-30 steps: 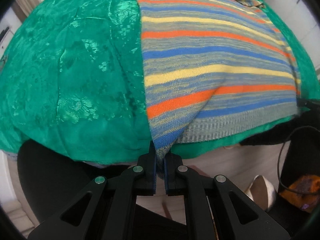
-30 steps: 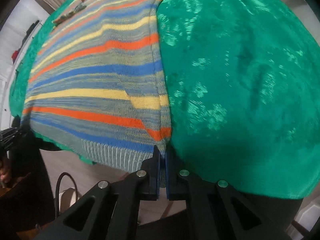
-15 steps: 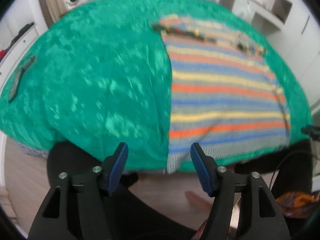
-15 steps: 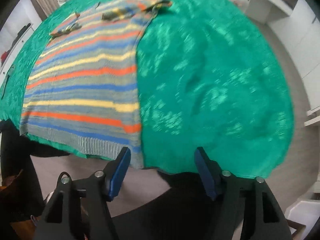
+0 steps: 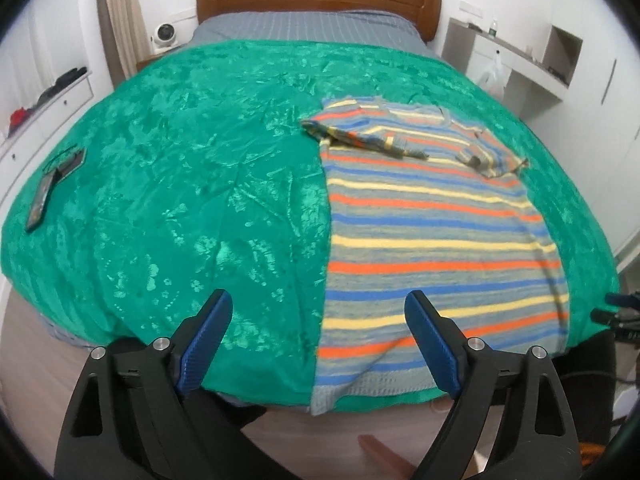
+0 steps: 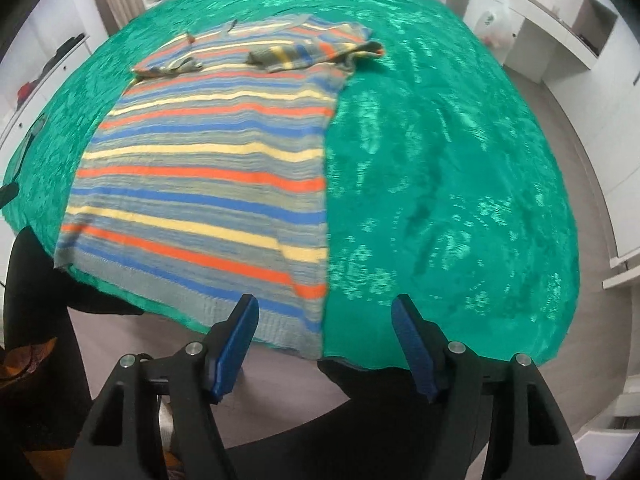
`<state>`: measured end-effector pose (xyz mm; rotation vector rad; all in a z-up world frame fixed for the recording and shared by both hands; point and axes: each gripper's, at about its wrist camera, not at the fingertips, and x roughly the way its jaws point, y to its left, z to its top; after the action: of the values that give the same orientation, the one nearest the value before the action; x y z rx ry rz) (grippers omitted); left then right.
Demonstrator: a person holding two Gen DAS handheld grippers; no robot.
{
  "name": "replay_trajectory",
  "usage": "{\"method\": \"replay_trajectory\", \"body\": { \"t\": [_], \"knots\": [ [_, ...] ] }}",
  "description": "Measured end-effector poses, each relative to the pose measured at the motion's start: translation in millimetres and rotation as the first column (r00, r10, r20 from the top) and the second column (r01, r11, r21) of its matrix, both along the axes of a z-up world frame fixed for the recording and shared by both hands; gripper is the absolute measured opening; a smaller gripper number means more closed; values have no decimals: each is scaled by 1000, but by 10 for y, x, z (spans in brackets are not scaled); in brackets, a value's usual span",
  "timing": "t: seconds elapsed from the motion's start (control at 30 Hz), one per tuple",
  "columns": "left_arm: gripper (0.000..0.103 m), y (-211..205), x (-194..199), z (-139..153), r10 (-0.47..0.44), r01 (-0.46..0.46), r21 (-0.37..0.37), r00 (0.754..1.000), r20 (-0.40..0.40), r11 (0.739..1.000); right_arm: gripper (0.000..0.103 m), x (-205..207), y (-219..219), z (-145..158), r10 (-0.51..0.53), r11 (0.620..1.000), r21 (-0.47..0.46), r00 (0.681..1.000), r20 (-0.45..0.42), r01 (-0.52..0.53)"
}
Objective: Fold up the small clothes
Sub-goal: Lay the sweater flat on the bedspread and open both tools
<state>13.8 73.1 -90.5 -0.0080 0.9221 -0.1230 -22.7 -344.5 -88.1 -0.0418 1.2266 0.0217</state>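
We see wide bare green bedspread [image 5: 168, 168] left and right of the striped sweater [image 5: 432, 248]; only a dark flat object [image 5: 40, 200] lies at its far left edge.

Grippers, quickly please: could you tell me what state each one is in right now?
Left tool: open, holding nothing, above the striped sweater.
Right tool: open, holding nothing.

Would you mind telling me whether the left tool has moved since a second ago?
Yes. The left tool let go of the striped sweater's hem and pulled back from the bed, now open.
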Motion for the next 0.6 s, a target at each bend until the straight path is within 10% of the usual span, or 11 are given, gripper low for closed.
{"method": "replay_trajectory", "body": {
  "t": [0.43,0.6],
  "knots": [
    [93,-32,-25,48,15,-19,81,999,42,997,69,369,238,466,151,986,-94,982,115,-140],
    [95,31,-63,0,43,-47,101,998,38,994,79,1004,258,890,228,966,-188,932,281,-179]
  ]
}}
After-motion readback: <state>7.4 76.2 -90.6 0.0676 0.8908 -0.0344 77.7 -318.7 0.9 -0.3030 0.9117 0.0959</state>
